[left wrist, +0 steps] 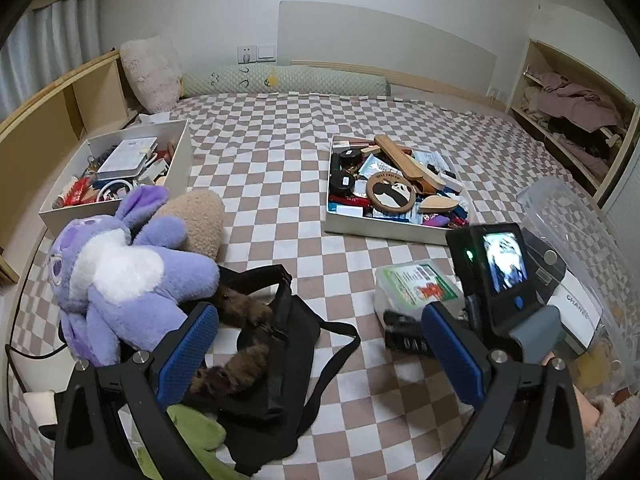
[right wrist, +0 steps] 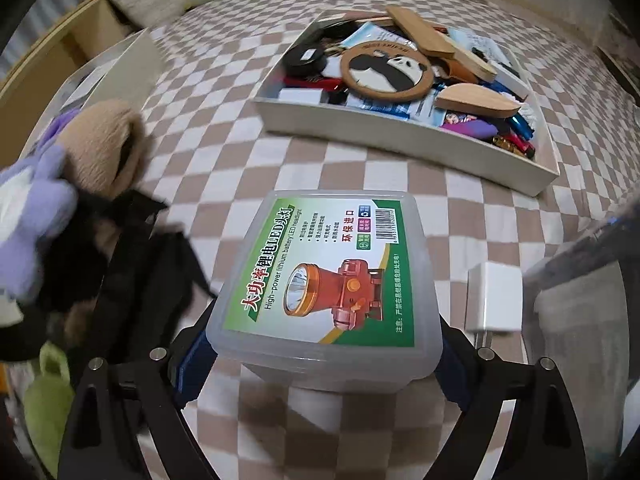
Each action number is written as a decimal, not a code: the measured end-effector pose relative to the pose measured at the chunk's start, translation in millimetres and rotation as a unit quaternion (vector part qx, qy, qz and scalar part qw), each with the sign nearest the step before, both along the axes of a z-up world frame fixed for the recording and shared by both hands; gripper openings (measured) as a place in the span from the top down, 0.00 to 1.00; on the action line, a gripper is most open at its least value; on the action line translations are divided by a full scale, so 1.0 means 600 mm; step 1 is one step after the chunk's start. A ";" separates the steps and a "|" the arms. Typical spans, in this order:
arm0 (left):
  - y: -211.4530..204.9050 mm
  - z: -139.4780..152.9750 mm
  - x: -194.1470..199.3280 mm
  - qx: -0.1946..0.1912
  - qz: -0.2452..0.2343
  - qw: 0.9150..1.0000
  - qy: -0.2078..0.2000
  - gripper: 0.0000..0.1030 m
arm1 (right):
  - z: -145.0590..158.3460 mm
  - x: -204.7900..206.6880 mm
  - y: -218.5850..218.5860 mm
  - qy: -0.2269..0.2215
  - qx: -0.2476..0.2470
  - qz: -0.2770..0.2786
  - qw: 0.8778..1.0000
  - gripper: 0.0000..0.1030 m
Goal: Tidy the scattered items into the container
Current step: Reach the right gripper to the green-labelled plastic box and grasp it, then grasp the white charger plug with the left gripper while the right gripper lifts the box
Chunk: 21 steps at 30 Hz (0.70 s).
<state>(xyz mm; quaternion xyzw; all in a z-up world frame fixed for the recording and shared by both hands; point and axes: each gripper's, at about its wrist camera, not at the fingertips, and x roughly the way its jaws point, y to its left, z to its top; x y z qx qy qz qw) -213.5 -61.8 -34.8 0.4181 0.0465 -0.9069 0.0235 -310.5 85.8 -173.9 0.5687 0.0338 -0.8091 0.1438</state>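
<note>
While our right gripper (right wrist: 320, 344) clasps the headlamp box (right wrist: 324, 280) by its two long side walls near the end facing us, our left gripper (left wrist: 320, 344) hangs spread and empty above the black bag (left wrist: 280, 344). We hold the box just over the checkered bed (right wrist: 320, 168), short of the white tray (right wrist: 400, 136) toward the far edge. We judge it light, rigid and slick, so squeezing low on the walls suits it.
</note>
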 end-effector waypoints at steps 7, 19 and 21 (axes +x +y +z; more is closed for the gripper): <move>0.027 -0.020 -0.010 0.009 -0.012 1.000 -0.021 0.01 | 0.007 0.066 0.034 -0.009 -0.005 0.029 1.000 0.11; 0.134 -0.085 -0.052 0.002 -0.088 0.994 -0.059 0.01 | 0.012 0.210 0.136 -0.038 -0.007 0.077 0.996 0.11; 0.157 -0.097 -0.058 -0.018 -0.108 0.993 -0.046 0.01 | 0.009 0.231 0.151 -0.044 -0.004 0.083 0.996 0.11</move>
